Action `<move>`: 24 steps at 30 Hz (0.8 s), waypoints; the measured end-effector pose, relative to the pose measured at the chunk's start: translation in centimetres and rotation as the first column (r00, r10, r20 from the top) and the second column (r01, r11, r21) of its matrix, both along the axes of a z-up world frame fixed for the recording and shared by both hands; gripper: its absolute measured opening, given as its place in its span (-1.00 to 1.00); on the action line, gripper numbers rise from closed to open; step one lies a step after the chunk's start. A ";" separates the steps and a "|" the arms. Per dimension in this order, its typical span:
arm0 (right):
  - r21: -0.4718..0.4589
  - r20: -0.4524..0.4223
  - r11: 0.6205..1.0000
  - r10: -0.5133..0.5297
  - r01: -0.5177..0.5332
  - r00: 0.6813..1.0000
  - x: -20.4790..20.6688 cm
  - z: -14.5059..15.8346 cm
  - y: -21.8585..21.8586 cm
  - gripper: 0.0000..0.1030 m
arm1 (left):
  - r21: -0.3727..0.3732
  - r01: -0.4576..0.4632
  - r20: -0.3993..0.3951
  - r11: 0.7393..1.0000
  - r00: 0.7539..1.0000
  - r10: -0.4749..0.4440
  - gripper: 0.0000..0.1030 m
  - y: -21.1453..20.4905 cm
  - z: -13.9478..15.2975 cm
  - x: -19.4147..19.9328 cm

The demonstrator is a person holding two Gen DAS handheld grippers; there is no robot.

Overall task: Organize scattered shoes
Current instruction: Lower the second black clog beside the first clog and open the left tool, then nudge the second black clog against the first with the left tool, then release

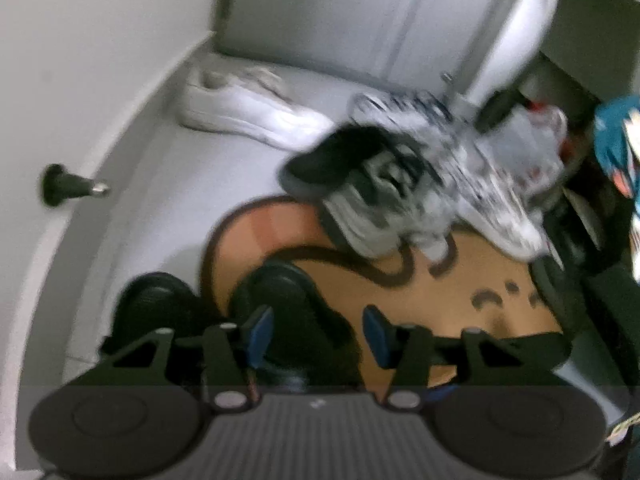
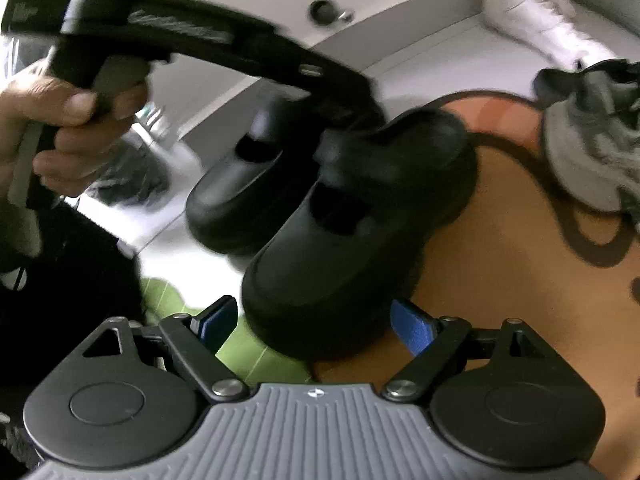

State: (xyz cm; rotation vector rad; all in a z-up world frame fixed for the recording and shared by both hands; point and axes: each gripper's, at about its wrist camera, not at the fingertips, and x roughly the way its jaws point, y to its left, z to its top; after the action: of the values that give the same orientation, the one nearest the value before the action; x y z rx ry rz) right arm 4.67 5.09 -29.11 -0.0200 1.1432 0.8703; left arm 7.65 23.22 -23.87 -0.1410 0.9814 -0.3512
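Two black clogs stand side by side. One clog point(image 1: 292, 300) point(image 2: 352, 220) rests on the edge of the orange mat point(image 1: 440, 292). The other clog point(image 1: 156, 304) point(image 2: 240, 184) is on the white floor beside it. My left gripper point(image 1: 318, 332) hovers over the heel of the clog on the mat, and its blue pads do not press on it. A hand point(image 2: 68, 120) holds its handle. My right gripper point(image 2: 316, 324) stands wide open, with that clog's toe between the fingers, and I see no grip.
A white sneaker point(image 1: 248, 104) point(image 2: 548, 20) lies by the wall. A grey and black sneaker point(image 1: 360, 192) point(image 2: 592, 152) and a speckled white sneaker point(image 1: 480, 184) are piled at the mat's far side. A door stop point(image 1: 68, 186) juts from the wall. A green mat point(image 2: 256, 356) lies below.
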 end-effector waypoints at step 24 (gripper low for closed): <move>-0.043 -0.077 0.997 0.055 -0.059 0.995 2.3 -4.7 0.6 0.52 | -0.070 -0.101 -0.137 0.992 0.986 0.091 0.00 1.1 -5.6 0.5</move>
State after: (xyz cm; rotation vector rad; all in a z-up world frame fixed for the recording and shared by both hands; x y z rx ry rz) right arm 6.95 5.72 -33.86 -0.0574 1.2388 0.9019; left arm 8.18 24.35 -29.45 -0.2834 1.0904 -0.2937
